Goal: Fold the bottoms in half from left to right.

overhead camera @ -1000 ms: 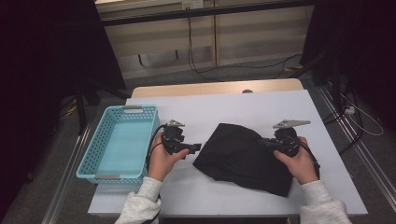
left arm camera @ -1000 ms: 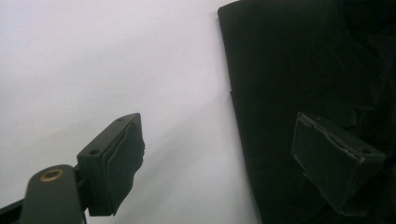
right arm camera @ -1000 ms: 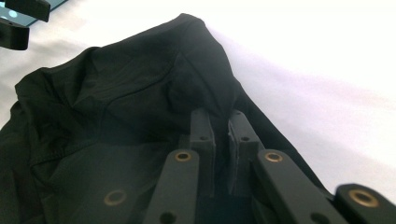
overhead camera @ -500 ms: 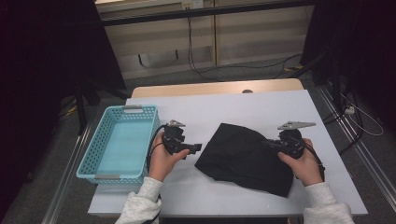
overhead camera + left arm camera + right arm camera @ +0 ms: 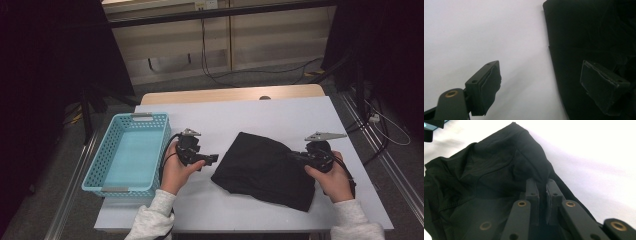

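A black cloth (image 5: pixel 265 167) lies rumpled on the white table (image 5: pixel 280 115), right of centre. My right gripper (image 5: pixel 294 155) is at the cloth's right edge. In the right gripper view its jaws (image 5: pixel 541 190) stand nearly closed, pinching a raised fold of the cloth (image 5: pixel 486 177). My left gripper (image 5: pixel 214 159) hovers just off the cloth's left edge, pointing at it. In the left gripper view the left gripper (image 5: pixel 544 85) is open, one pad (image 5: pixel 486 85) over bare table and the other pad (image 5: pixel 602 83) over the cloth (image 5: pixel 584 32), with nothing between them.
An empty light-blue plastic basket (image 5: pixel 164 150) stands on the table's left side, close to my left hand. Bare table lies behind the cloth. The table's front edge is near both forearms, and a wooden strip (image 5: pixel 225 95) runs along the back.
My right gripper has shifted a little to the right and toward me, still holding the cloth's edge. The left gripper has stayed put.
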`<state>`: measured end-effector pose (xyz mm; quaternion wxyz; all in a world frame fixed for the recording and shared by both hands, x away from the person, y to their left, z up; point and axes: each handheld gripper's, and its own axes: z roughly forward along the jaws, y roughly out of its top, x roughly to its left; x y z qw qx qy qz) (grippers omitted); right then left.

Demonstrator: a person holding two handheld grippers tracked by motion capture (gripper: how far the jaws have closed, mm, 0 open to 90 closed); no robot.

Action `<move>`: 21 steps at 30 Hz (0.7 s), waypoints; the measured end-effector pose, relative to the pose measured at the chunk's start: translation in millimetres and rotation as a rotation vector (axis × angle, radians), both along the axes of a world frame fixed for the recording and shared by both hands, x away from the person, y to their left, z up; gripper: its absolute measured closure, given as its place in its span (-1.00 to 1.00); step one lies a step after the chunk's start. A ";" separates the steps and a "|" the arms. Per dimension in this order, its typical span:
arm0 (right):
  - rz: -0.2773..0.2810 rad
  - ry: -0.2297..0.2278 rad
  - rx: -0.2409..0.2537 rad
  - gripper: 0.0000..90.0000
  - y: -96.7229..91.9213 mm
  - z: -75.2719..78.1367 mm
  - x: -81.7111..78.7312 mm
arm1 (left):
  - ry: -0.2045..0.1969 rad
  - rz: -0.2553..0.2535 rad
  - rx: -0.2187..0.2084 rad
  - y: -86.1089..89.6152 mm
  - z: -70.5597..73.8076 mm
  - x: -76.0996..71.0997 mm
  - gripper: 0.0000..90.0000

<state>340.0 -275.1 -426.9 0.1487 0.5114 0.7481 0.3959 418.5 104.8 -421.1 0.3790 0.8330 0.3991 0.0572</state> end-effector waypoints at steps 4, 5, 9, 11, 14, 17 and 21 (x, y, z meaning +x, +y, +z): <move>-0.008 0.001 -0.003 0.85 -2.5 0.7 -1.8 | 0.003 -0.003 0.000 -1.7 -0.8 0.3 -0.63; -0.008 -0.002 -0.014 0.85 -2.9 0.9 -2.4 | 0.003 -0.001 -0.002 -2.3 -1.2 0.3 -0.63; -0.011 0.001 -0.006 0.85 -5.8 1.5 -5.4 | 0.004 -0.008 0.001 -3.6 -1.6 0.4 -0.63; -0.015 0.003 -0.005 0.85 -8.7 1.2 -6.5 | 0.005 -0.008 0.000 -3.9 -1.2 0.5 -0.63; -0.023 0.004 -0.008 0.85 -11.9 0.3 -8.0 | 0.001 -0.012 0.000 -4.4 -0.5 0.7 -0.63; -0.023 0.007 -0.007 0.85 -13.1 0.1 -9.1 | 0.004 -0.005 -0.007 -5.8 -0.1 0.2 -0.63; -0.025 0.008 -0.011 0.85 -13.3 0.3 -10.5 | 0.000 -0.010 -0.006 -6.7 0.5 0.2 -0.63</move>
